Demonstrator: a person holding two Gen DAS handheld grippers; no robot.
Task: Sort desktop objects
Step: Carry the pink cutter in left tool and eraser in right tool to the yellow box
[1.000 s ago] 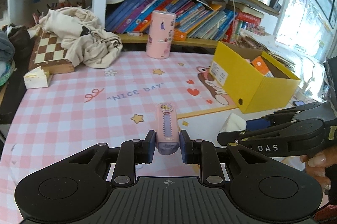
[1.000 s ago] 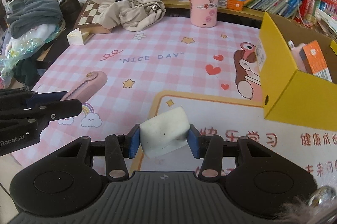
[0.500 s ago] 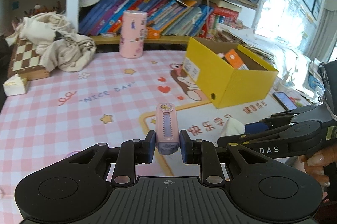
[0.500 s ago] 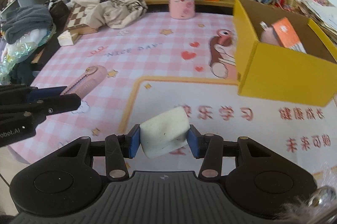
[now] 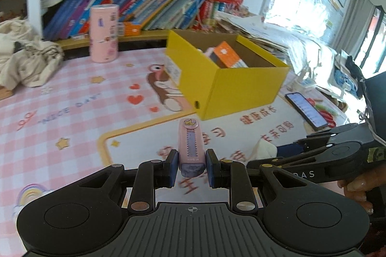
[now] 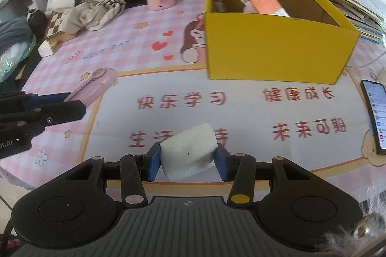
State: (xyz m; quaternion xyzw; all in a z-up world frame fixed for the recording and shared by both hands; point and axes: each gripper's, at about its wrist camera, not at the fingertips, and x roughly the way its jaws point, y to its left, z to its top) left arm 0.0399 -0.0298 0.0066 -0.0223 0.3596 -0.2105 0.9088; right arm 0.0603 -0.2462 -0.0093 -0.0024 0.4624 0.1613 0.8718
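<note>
The open yellow cardboard box (image 6: 277, 44), the largest of the task's things, sits in the upper right of the right wrist view on the bench (image 6: 241, 100) under its pink checked mat. It looks light but stiff-walled; its brown inside already holds an orange carton (image 6: 264, 1) and something pink, so it reads as the sorting bin. If it had to be shifted, a wall edge would be the place to pinch.

Next down is the white wedge-shaped foam block (image 6: 188, 153), low and centre in the same view. The right tongs (image 6: 188, 160) are clenched on its two side faces. It looks soft, very light and slightly grubby with dark specks; a firm squeeze would probably dent it rather than break it, and the flat sides give a sound hold.

Smallest is the slim pink plastic box cutter with a toothed slider (image 5: 190, 150), centre of the left wrist view, pointing toward the box. The left tongs (image 5: 190, 166) are clenched around its near end. Its hard, smooth shell is likely a little slippery, and held so near one end it could pivot; a grip closer to mid-body would be steadier. A crown sticker marks its far tip.
</note>
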